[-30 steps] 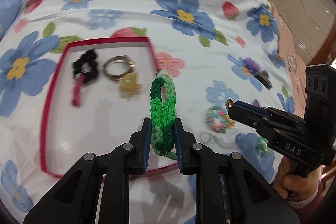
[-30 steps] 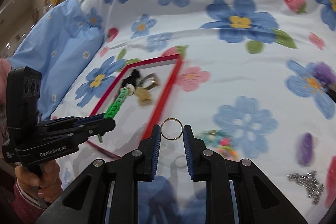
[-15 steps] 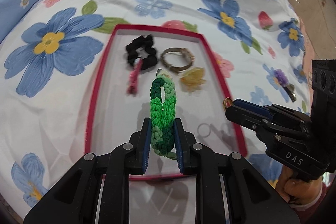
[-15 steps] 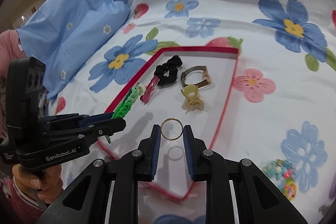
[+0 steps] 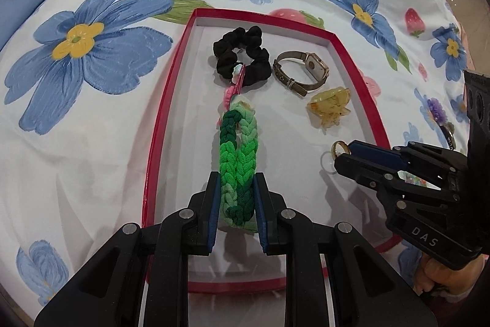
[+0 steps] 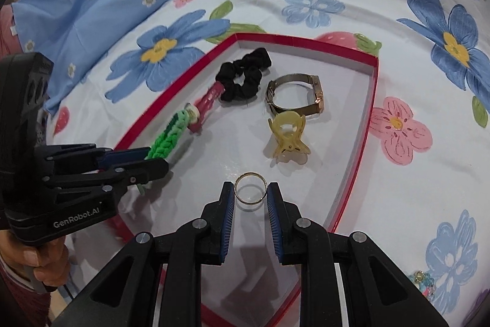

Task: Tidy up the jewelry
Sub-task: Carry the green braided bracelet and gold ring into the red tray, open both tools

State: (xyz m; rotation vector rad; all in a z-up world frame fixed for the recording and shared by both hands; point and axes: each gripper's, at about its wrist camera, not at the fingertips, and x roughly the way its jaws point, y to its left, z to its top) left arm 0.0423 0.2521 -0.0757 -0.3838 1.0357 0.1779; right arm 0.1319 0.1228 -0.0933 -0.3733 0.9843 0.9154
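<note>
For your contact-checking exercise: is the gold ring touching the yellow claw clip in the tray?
Apart. The right wrist view shows bare white tray floor between the gold ring, held in the right gripper, and the yellow claw clip.

2 wrist views, close above red tray (image 5: 162, 124)

1. Far end of red-rimmed tray (image 5: 167, 100) pretty crowded: black scrunchie (image 5: 242, 55), gold watch (image 5: 301, 72), yellow claw clip (image 5: 329, 108) and pink hair clip (image 6: 208, 103) all near each other.
2. Near half of tray floor bare, plenty of room on the left side.
3. Low red rim all around, only thing to clear coming in.
</note>
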